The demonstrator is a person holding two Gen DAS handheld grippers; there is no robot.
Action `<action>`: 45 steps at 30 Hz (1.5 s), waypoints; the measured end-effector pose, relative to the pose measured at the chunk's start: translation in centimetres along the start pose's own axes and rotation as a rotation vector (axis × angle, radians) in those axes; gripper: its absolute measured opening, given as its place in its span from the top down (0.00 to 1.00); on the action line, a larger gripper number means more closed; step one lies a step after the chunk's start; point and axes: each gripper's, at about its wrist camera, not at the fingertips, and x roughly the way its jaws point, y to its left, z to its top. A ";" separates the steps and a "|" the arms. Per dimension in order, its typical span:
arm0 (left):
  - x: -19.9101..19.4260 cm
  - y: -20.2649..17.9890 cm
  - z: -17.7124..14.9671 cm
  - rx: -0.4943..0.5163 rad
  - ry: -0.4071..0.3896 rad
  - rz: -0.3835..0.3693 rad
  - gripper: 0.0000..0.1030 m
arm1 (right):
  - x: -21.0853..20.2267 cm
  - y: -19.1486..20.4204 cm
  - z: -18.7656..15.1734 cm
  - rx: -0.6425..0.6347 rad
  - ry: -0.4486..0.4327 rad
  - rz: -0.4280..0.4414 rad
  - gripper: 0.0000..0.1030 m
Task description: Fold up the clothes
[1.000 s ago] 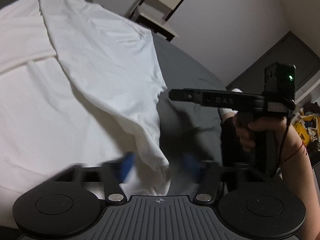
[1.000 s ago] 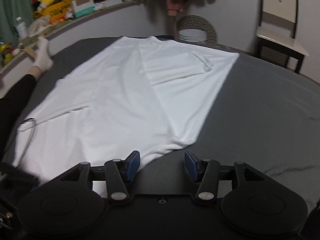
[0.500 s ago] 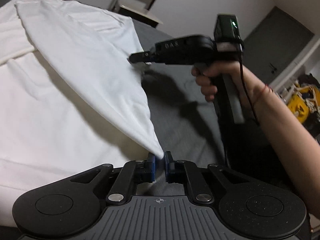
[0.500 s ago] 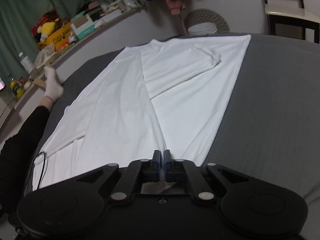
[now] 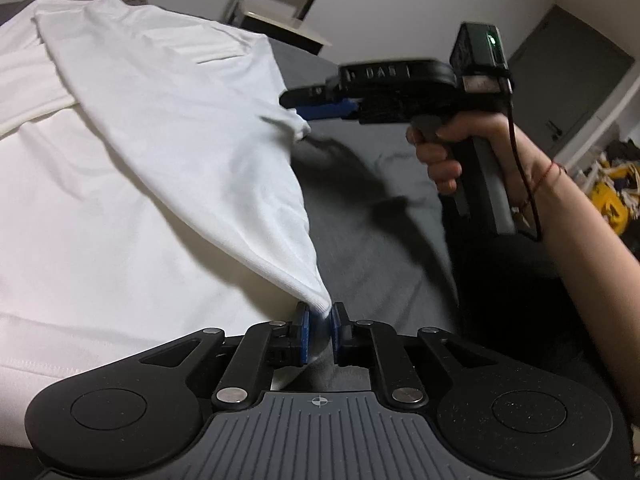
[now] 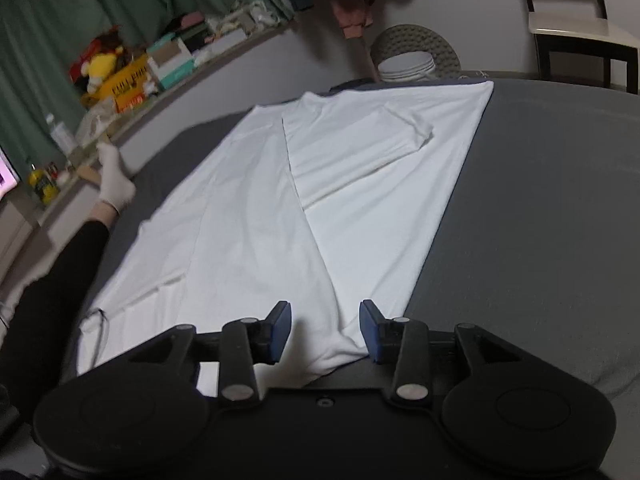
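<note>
A white shirt lies spread on the dark grey bed, its right side folded inward over the body. In the left wrist view my left gripper is shut on the shirt's near hem corner, and the shirt rises taut from that corner. My right gripper is open, with the folded edge lying loose between its blue pads. From the left wrist view the right gripper hovers at the shirt's side edge, held by a hand.
A pale chair and a round woven basket stand past the far end of the bed. A cluttered shelf runs along the left wall. A leg with a white sock rests on the bed's left side.
My left gripper went from open to shut on the hem corner and has pulled it up. My right gripper, shut on the fold half a second ago, is open again.
</note>
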 end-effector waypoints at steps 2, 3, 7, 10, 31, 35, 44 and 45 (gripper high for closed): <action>0.2 0.0 0.2 -0.011 0.000 0.005 0.89 | 0.5 0.3 -0.2 -0.019 0.017 -0.002 0.70; 0.3 0.0 0.3 -0.014 -0.002 0.001 0.89 | 0.8 0.5 -0.3 -0.028 0.025 -0.004 0.77; 0.2 0.0 0.0 0.006 -0.015 -0.035 0.90 | 1.0 0.5 -0.4 -0.022 0.038 -0.020 0.90; 0.3 -0.5 -0.3 0.072 -0.007 -0.059 0.94 | 0.3 0.1 -0.4 -0.001 0.039 -0.035 0.92; -4.6 -3.8 -2.0 0.394 -0.121 -0.009 0.27 | -2.8 3.7 -1.8 -0.155 -0.017 -0.258 0.67; -3.5 -4.5 -1.3 0.491 -0.182 -0.020 0.24 | -3.3 5.1 -2.2 -0.158 -0.028 -0.068 0.66; 0.6 -3.5 -1.0 0.417 -0.016 -0.064 0.24 | -0.4 4.7 -3.3 -0.134 0.163 -0.023 0.62; 0.3 -3.4 -1.1 0.421 -0.013 -0.067 0.24 | -0.5 4.4 -3.4 -0.126 0.166 -0.037 0.62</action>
